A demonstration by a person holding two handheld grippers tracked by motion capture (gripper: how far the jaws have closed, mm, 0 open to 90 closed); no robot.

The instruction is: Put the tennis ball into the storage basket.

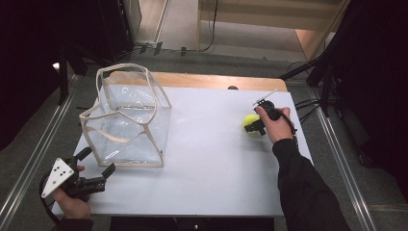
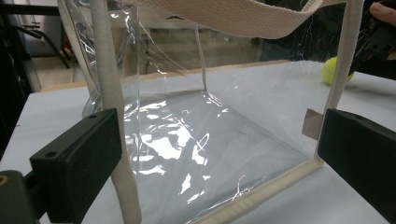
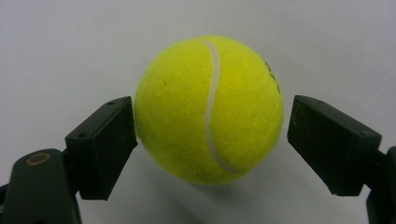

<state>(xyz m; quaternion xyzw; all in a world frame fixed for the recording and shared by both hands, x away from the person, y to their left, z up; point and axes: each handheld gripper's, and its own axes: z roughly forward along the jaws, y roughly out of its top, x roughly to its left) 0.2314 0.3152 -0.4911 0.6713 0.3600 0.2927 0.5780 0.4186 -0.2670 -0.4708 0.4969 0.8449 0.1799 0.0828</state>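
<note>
My right claw [image 3: 211, 140] sits lower centre of the right gripper view, jaws apart w/ a yellow tennis ball [image 3: 210, 107] between them: the left pad touches or nearly touches the ball's side, the right pad stands just clear, so no firm clamp yet. The ball rests on the white table [image 3: 56, 42]. In the high view that same right claw [image 1: 255, 124] is at mid right of the frame, my hand behind it, black sleeve running down to the lower right corner, and the ball [image 1: 249, 121] shows as a yellow spot just left of my hand. My left claw [image 1: 98, 162] is at lower left of the high view, near the table's front edge, jaws wide apart and holding nothing, pointed toward a clear plastic bag [image 1: 129, 120] w/ cream fabric trim and straps, standing upright and open-topped at upper left of the table. In the left gripper view the bag's [image 2: 196, 140] near face spans the frame between my pads, close in front.
</note>
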